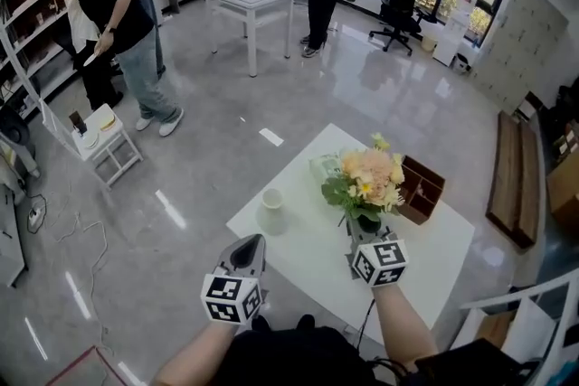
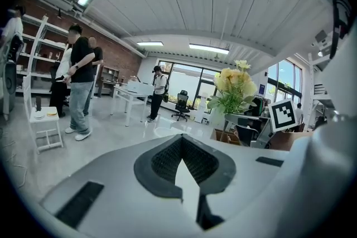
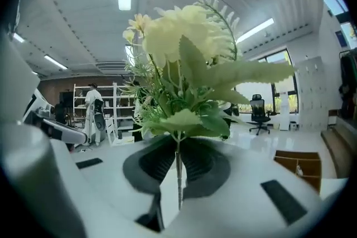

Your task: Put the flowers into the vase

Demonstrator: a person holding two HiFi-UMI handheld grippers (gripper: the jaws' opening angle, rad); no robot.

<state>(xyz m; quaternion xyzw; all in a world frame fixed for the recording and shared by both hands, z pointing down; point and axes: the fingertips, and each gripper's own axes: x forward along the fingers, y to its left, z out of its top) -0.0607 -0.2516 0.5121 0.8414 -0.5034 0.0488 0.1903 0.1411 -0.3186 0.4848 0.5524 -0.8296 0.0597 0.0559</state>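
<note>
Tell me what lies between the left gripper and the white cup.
Only bare table separates the left gripper from the white cup, seen in the head view.

a white table (image 1: 298, 259) carries a white cup (image 1: 272, 198) near its left edge and a brown box (image 1: 422, 189) at the far right.

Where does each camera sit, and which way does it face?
Head view: on the head, steeply down at the table; forearms, left gripper, right gripper show.
Left gripper view: on that gripper, across the room; shut jaws show.
Right gripper view: on that gripper, at the flowers its jaws hold.
Shared: all show the flowers.
</note>
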